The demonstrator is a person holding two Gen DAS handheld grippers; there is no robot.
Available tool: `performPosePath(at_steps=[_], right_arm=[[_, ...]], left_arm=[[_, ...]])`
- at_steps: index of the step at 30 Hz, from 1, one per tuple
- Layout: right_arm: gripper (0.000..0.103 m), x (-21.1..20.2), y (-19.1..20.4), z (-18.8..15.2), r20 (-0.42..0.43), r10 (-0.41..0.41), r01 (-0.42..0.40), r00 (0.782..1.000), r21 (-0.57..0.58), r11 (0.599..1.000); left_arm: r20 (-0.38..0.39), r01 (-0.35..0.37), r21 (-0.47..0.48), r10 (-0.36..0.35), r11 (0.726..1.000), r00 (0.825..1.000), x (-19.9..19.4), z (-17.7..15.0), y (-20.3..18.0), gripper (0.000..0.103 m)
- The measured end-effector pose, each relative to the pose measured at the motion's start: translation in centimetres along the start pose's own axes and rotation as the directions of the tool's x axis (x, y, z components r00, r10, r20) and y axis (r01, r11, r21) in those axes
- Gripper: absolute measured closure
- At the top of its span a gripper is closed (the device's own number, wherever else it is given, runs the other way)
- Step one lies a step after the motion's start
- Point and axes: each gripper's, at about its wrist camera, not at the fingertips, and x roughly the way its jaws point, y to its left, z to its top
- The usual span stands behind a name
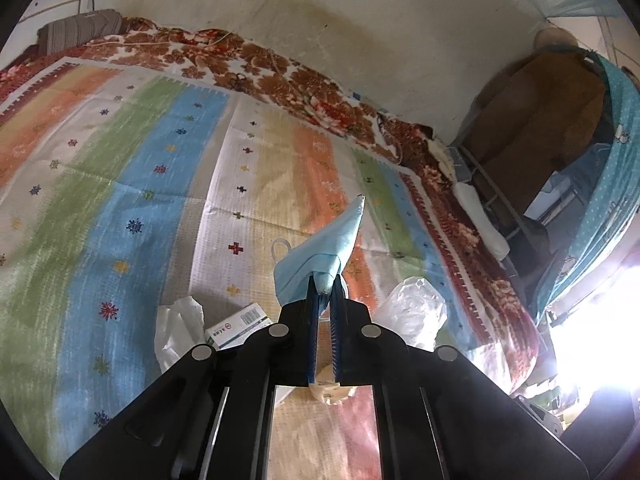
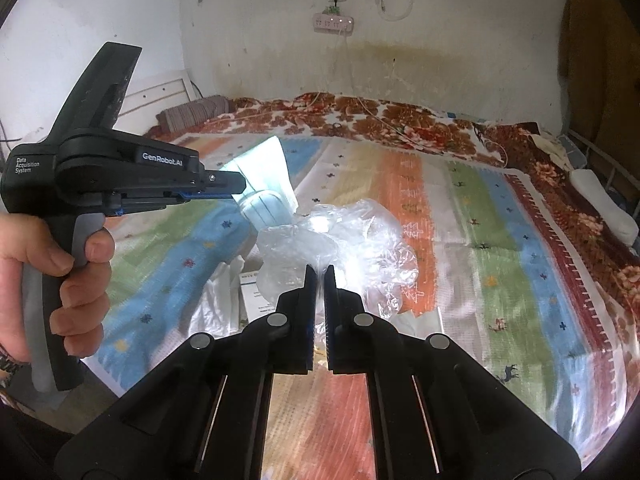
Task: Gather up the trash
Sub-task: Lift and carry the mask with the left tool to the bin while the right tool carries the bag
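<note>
In the left wrist view my left gripper (image 1: 325,280) is shut on a light blue face mask (image 1: 320,248), which hangs above the striped bed sheet (image 1: 120,200). The right wrist view shows the same gripper (image 2: 240,190) from the side, held by a hand (image 2: 76,268), with the mask (image 2: 268,176) sticking out in front of it. My right gripper (image 2: 319,274) is shut on a crumpled clear plastic bag (image 2: 360,248), lifted off the sheet; the bag (image 1: 412,312) also shows beside the left gripper. A white tissue (image 1: 176,328) and a small white box (image 1: 236,324) lie on the sheet below.
A floral blanket (image 2: 400,120) runs along the stained wall at the back of the bed. A power strip (image 2: 333,23) hangs on that wall. A metal bed frame (image 2: 600,160) and a white pillow (image 2: 604,208) are at the right. A brown coat (image 1: 540,128) hangs beyond the bed's end.
</note>
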Motion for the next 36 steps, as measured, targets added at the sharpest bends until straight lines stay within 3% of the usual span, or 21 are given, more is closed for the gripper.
performPosePath(at_steps=[31,36], right_arm=[[0.1,-11.4,0.6,-0.7,0.073,0.114,-0.119,0.991,0.067,0.991],[0.1,-13.2,1.1,-1.3,0.061,0.105,-0.11,0.993,0.069,0.992]], left_arm=[[0.055,0.094,0.028,-0.096,0.995,0.994,-10.3,-4.3,-4.6,0.099],[0.077,0.06,0.065,-0.064,0.996,0.995,-13.0,-5.3,-5.5,0.099]])
